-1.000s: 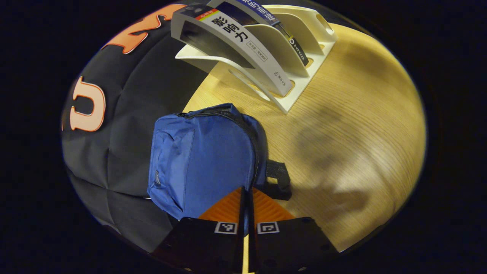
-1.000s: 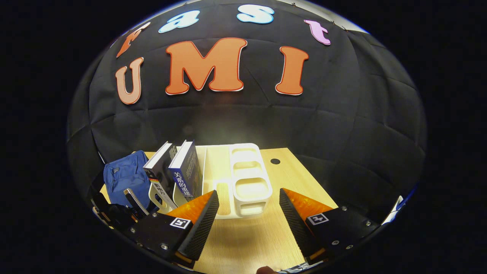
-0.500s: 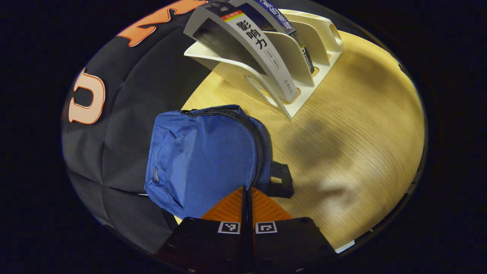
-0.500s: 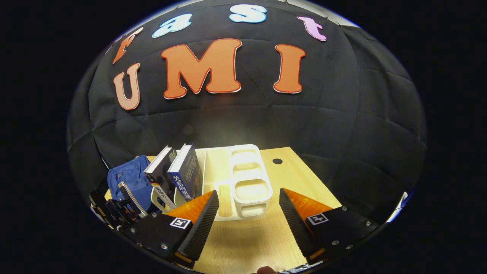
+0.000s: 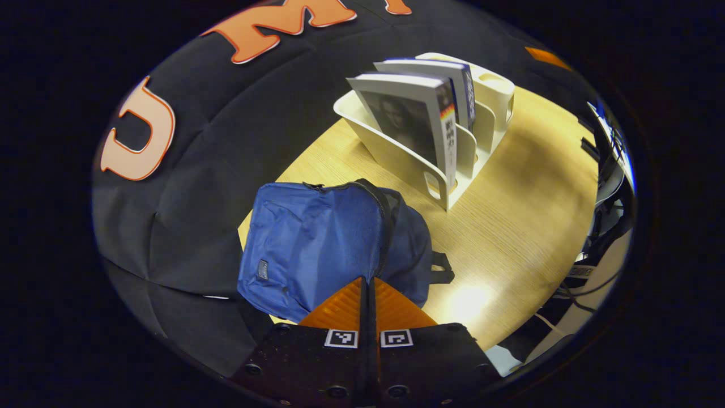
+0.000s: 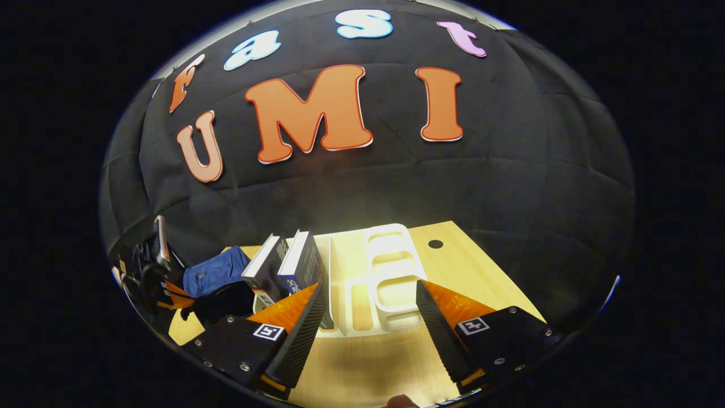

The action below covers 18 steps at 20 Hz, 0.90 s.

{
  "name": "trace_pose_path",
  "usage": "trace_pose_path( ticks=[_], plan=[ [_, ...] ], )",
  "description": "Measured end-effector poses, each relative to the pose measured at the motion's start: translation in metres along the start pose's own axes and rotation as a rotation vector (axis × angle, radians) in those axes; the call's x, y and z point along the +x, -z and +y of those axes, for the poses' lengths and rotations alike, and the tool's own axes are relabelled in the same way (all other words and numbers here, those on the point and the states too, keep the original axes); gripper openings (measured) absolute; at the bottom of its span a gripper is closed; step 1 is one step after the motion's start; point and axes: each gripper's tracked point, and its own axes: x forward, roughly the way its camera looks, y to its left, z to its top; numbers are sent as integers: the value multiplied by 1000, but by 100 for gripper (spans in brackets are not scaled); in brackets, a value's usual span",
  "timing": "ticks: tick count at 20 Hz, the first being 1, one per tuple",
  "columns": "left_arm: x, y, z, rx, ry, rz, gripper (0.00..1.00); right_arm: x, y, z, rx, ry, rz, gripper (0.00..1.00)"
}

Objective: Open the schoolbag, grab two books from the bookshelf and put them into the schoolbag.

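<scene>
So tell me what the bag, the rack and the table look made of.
Bag: woven blue fabric, probably nylon; it creases and sags, matte sheen.
Rack: cream moulded plastic, it seems; smooth one-piece dividers with rounded cut-outs.
Table: light wood or wood-look laminate; grain lines, a glossy glare spot.

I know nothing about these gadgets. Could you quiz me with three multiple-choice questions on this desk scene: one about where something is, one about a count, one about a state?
1. Where is the schoolbag?
A. in the bookshelf
B. on the table, beside the bookshelf
C. hanging on the wall

2. How many books stand in the bookshelf?
A. two
B. four
C. none

3. How do the right gripper jaws stand?
A. shut
B. wide apart
C. clamped on a book

Answers: 1 B, it lies on the table; 2 A, two spines show side by side; 3 B, a clear gap shows between them.
</scene>
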Motion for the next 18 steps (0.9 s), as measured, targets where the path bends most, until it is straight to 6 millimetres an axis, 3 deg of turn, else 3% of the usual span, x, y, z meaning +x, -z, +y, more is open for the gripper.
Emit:
trace_pose_path(
  ticks=[4, 8, 15, 18],
  plan=[
    [-18, -15, 64, 28, 49, -46, 1, -7, -11, 28, 32, 36, -34, 95],
    [-20, -26, 123, 32, 73, -92, 1, -9, -11, 67, 73, 38, -38, 95],
    [-4, -48, 194, 173, 7, -127, 1, -1, 1, 139, 81, -40, 73, 95],
    [-2, -58, 208, 187, -6, -154, 1, 16, 5, 162, -52, -39, 175, 95]
  ],
)
